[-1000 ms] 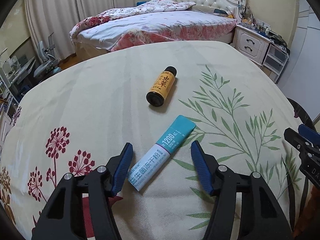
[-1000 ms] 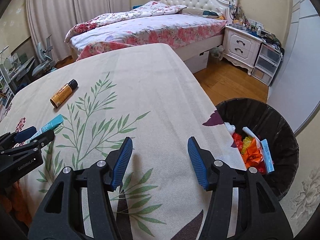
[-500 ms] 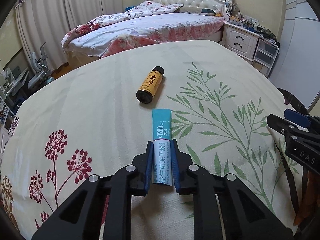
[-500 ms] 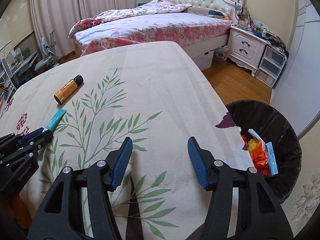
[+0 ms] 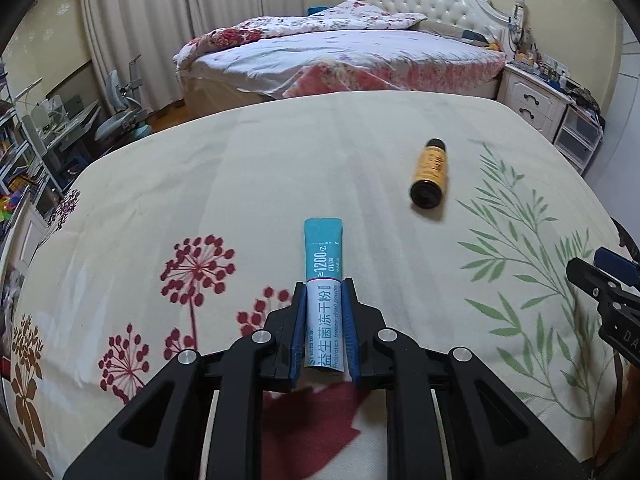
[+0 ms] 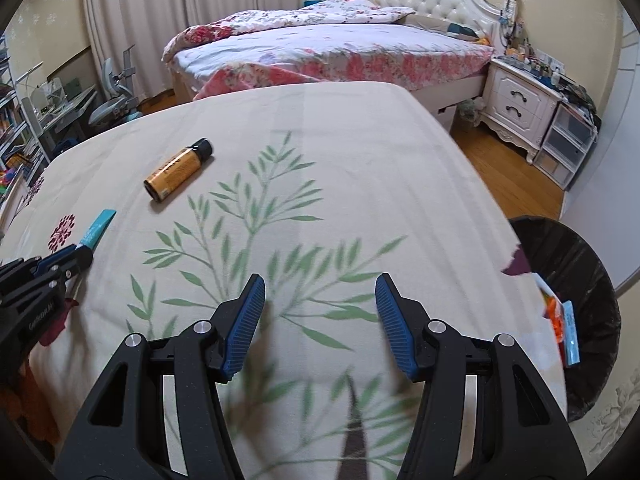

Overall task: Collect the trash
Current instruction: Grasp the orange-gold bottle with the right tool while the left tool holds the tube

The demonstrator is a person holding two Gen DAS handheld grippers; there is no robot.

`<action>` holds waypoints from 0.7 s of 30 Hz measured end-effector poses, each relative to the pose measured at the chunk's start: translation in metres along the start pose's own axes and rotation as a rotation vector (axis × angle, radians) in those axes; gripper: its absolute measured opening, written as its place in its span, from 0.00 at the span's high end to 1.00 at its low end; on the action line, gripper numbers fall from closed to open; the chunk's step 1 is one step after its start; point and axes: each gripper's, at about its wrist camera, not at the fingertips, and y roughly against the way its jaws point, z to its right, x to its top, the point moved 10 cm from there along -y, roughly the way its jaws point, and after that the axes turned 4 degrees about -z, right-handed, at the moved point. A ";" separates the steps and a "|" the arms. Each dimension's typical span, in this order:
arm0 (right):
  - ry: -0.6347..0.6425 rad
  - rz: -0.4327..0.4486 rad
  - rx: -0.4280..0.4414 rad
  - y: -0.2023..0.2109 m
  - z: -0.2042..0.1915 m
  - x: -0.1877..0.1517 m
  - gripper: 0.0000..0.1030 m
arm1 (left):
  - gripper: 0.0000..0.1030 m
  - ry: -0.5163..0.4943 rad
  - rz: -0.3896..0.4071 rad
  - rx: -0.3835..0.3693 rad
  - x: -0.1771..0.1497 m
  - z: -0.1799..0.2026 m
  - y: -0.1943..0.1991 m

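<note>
My left gripper (image 5: 323, 292) is shut on a teal and white powder sachet (image 5: 323, 256), which sticks out forward from between the blue pads above the patterned cloth. The same sachet (image 6: 97, 228) shows at the far left of the right wrist view, held by the left gripper (image 6: 82, 254). A small orange bottle with a black cap (image 5: 429, 171) lies on its side on the cloth, to the right and beyond; it appears in the right wrist view as the orange bottle (image 6: 178, 169). My right gripper (image 6: 320, 292) stands open over the leaf print, holding nothing.
A black-lined trash bin (image 6: 580, 276) with colourful wrappers inside stands on the floor off the cloth's right edge. Behind are a bed (image 5: 340, 56), a white nightstand (image 6: 520, 100) and a desk with a chair (image 5: 116, 120) at the left.
The left gripper closed on the sachet, then swung left with it held; the bottle now sits to its right. The right gripper shifted left over the cloth, staying open.
</note>
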 end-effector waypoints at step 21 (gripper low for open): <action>0.070 -0.012 0.081 -0.034 -0.102 0.045 0.38 | 0.82 0.126 0.006 0.073 0.019 -0.089 -0.016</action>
